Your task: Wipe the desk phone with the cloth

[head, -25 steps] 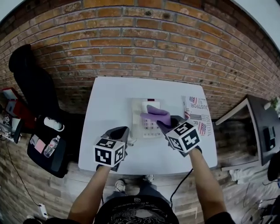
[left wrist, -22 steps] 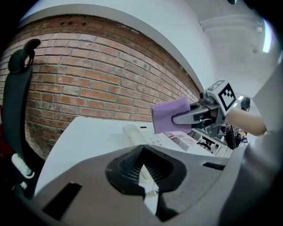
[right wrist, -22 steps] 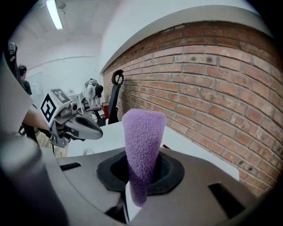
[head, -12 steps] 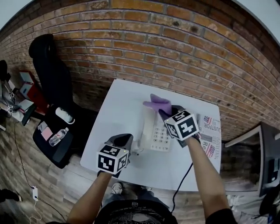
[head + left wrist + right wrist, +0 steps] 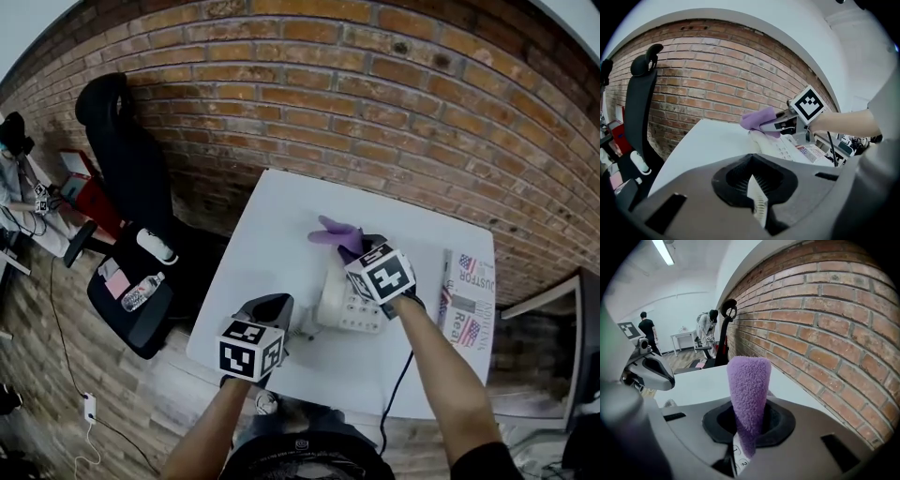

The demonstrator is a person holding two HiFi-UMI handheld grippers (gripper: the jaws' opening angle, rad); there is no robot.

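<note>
1. My right tongs (image 5: 747, 430) are pinching the cloth (image 5: 747, 390). It sticks out ahead of the jaws as a folded tongue.
2. The desk phone (image 5: 345, 302) lies directly beneath these tongs. Its number keys show just under the clamped cloth in the right gripper view.
3. My left tongs (image 5: 753, 185) are pressed together with nothing between them. They hover near the table's front edge, and the phone sits ahead of them and to their right, clearly apart.
4. The cloth is purple and fuzzy, like microfibre. The phone is pale hard plastic with a sloped face and rows of small buttons.
5. The table (image 5: 267, 244) is smooth, white and rectangular.
6. A printed magazine (image 5: 466, 298) lies flat to the right of my right tongs, near the phone.
7. Beyond both tongs rises a rough brick wall (image 5: 356, 103). A black office chair (image 5: 127, 169) stands left of my left tongs, off the table.
8. Nothing sits between the cloth and the phone.
</note>
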